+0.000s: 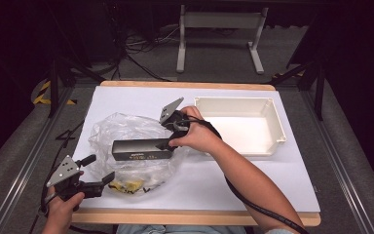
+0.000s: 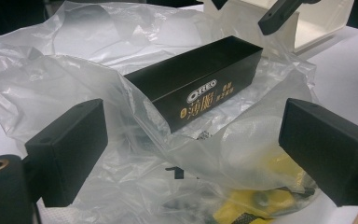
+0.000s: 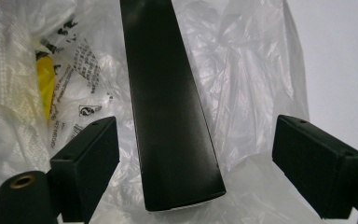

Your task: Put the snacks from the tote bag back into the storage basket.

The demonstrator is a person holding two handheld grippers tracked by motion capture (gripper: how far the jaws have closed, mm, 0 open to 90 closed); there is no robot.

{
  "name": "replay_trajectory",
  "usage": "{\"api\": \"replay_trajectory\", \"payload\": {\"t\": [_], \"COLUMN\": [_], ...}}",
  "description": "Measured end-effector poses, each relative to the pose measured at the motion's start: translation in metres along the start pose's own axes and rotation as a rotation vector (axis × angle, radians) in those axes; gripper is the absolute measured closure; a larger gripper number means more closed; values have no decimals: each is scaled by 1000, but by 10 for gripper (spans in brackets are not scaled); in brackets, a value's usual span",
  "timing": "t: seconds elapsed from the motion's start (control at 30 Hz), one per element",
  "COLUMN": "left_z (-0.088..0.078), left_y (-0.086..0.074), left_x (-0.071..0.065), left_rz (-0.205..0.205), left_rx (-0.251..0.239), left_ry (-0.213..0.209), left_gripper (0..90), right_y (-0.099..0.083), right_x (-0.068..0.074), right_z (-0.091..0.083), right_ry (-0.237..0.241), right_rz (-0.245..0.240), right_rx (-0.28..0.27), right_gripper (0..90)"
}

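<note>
White counter (image 1: 282, 185) under it all: right tongs (image 3: 193, 168) parted, straddling the black box's (image 3: 168, 102) near end, not pinching yet. Box sits on the plastic bag (image 1: 126, 131); left tongs (image 2: 191, 154) wait released beside it. Snag film, and the bag lifts too.

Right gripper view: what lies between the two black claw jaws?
The near end of the long black cardboard box, untouched on the crumpled clear plastic bag.

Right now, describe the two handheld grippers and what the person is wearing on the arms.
Each gripper, left gripper and right gripper, is black with two blocky rectangular jaws and a grey three-cornered plate on top. A black cable trails along the right forearm. Both forearms are bare, no sleeves.
</note>
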State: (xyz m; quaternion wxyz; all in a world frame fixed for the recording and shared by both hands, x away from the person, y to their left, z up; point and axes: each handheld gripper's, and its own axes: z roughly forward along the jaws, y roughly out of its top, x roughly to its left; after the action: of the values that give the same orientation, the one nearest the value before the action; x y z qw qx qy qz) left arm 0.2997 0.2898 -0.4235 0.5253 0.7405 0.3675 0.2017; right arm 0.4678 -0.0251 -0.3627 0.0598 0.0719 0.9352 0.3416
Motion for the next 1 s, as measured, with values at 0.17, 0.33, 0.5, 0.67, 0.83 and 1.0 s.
{"api": "replay_trajectory", "payload": {"t": [0.17, 0.33, 0.5, 0.67, 0.83, 1.0], "left_z": [0, -1, -1, -1, -1, -1], "left_y": [0, 0, 0, 1, 1, 1], "left_x": [0, 0, 0, 0, 0, -1], "left_rz": [1, 3, 2, 3, 3, 2], "left_rx": [1, 1, -1, -2, -6, -7], "left_ry": [-2, -3, -2, -2, -3, -3], "left_gripper": [88, 88, 88, 88, 88, 88], "right_y": [0, 1, 1, 0, -4, -8], "right_x": [0, 2, 2, 2, 4, 5], "right_z": [11, 22, 28, 34, 40, 48], "right_ry": [30, 40, 47, 48, 49, 50], "right_rz": [-4, -17, -32, -31, -32, -29], "right_rx": [47, 118, 155, 167, 154, 165], "right_gripper": [156, 164, 192, 203, 213, 238]}}
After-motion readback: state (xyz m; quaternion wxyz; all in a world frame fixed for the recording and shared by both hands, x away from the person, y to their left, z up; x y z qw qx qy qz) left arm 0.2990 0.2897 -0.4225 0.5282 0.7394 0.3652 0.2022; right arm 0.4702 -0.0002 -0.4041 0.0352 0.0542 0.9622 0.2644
